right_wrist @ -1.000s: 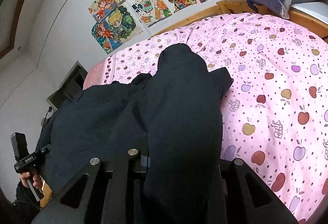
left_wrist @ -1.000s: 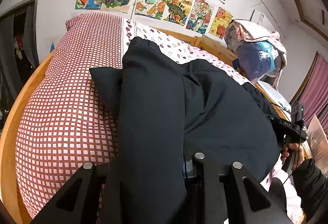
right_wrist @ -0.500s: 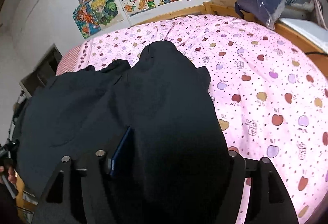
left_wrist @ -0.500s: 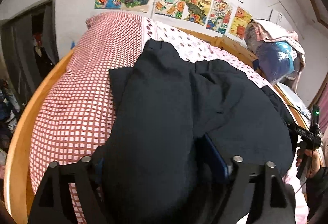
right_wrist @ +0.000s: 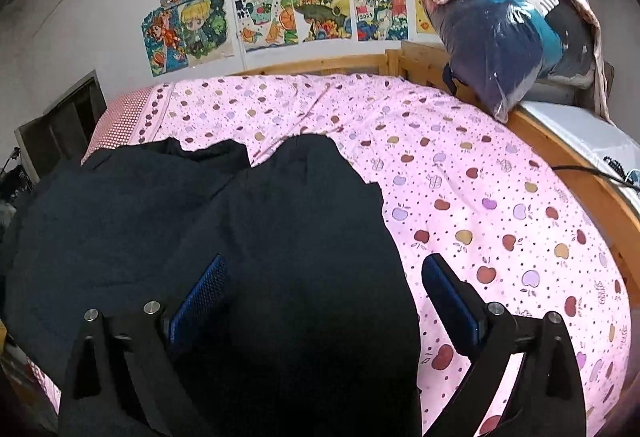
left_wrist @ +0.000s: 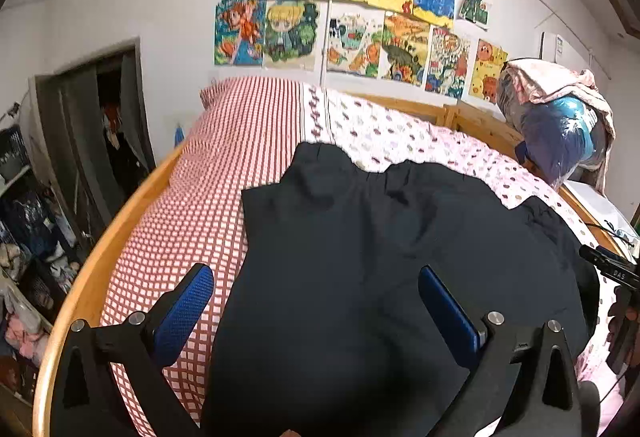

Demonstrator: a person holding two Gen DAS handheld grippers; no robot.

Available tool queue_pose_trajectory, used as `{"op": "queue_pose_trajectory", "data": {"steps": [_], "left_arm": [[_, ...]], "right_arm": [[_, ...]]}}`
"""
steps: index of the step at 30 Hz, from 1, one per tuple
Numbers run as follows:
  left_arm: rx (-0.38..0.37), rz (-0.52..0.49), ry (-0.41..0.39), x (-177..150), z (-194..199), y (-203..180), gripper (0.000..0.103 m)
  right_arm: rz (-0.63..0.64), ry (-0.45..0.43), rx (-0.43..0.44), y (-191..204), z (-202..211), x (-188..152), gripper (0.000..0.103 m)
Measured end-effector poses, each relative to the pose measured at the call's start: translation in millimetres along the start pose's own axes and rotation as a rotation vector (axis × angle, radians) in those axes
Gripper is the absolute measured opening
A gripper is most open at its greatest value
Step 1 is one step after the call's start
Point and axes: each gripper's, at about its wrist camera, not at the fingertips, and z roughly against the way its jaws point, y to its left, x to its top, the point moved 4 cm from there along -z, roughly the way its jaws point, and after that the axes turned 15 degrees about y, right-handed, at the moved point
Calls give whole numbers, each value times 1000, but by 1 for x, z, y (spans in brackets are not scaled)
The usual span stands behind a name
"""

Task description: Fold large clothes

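Note:
A large dark navy garment (left_wrist: 360,257) lies spread on the bed, with two folded parts reaching toward the wall; it also shows in the right wrist view (right_wrist: 240,237). My left gripper (left_wrist: 316,289) is open above the garment's near edge, blue pads wide apart, holding nothing. My right gripper (right_wrist: 324,285) is open too, above the garment's right part, empty. The right gripper's body shows at the right edge of the left wrist view (left_wrist: 612,269).
The bed has a red-checked sheet (left_wrist: 208,197) on the left and a pink apple-print cover (right_wrist: 480,197) on the right. A wooden frame (left_wrist: 100,257) rims it. A bagged bundle of bedding (right_wrist: 512,33) sits at the far right corner. Drawings (left_wrist: 352,21) hang on the wall.
Both grippers have opened and let go of the garment, then pulled up and back. The garment's near edge now lies flat on the bed.

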Motion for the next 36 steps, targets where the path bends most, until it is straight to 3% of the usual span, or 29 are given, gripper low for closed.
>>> {"op": "queue_pose_trajectory", "data": {"steps": [15,36], "left_arm": [[62,-47,-75,-8,28,-20,103],[38,-48,-119,-28,67,-40,103]], "right_arm": [[3,-69,55,11,27,-4,97],[29,-182,135,38,82,-34,97]]}}
